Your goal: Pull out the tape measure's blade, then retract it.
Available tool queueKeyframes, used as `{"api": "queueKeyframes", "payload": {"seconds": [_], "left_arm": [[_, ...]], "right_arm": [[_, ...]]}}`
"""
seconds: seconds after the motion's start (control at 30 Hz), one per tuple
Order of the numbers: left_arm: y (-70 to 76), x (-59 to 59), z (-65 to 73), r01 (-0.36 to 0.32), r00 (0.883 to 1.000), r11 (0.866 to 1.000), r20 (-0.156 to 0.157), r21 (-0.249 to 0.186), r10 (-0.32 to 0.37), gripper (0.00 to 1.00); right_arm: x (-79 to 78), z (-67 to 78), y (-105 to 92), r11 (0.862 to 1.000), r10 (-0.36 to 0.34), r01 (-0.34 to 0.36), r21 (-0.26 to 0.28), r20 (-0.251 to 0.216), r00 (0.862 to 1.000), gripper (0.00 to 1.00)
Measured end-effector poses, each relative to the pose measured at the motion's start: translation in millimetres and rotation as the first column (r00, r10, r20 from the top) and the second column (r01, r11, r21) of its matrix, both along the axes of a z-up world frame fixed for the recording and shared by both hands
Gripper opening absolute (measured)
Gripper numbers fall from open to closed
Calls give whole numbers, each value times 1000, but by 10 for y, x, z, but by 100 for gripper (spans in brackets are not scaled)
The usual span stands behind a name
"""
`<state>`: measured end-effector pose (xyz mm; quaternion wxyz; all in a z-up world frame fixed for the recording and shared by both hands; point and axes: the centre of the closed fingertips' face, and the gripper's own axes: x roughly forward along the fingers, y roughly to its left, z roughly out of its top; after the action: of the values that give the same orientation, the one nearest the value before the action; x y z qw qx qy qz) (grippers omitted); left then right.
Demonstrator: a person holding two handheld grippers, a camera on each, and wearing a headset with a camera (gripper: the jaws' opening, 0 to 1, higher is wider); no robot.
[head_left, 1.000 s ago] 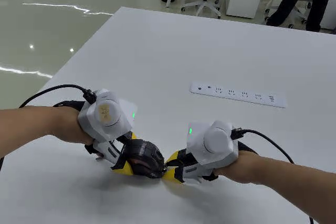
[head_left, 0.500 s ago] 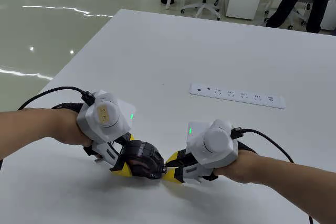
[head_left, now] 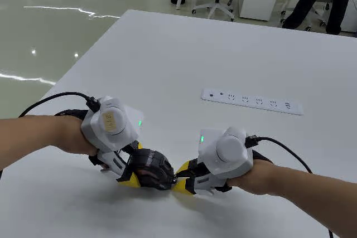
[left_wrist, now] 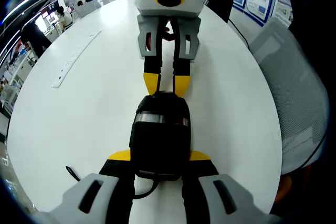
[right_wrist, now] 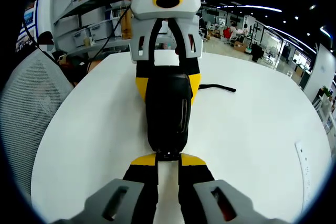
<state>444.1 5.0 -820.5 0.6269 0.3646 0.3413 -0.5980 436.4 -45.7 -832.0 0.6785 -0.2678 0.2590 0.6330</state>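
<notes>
The tape measure (left_wrist: 160,129) is down at the bench (head_left: 223,54), close to its near edge, with its black case clamped across by the left claw (left_wrist: 160,156). The right claw (head_left: 182,176) is pinched on the blade tab (right_wrist: 167,155) at the case's mouth. No blade shows drawn out, so I judge that both the pull and the retraction remain.

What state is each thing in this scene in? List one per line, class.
tape measure: blade retracted
blade tip: at the case mouth
left hand-held gripper: shut on tape measure
right hand-held gripper: shut on blade tip
power strip: lying flat, nothing plugged in
</notes>
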Motion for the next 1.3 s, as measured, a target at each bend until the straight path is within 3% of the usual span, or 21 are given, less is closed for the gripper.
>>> {"api": "queueKeyframes", "payload": {"seconds": [1.3], "left_arm": [[23,14,-23,-3,1000,1000,-9,11,3,29]], "right_arm": [[-5,12,-162,1000,-3,3,-2,-11,1000,12]]}}
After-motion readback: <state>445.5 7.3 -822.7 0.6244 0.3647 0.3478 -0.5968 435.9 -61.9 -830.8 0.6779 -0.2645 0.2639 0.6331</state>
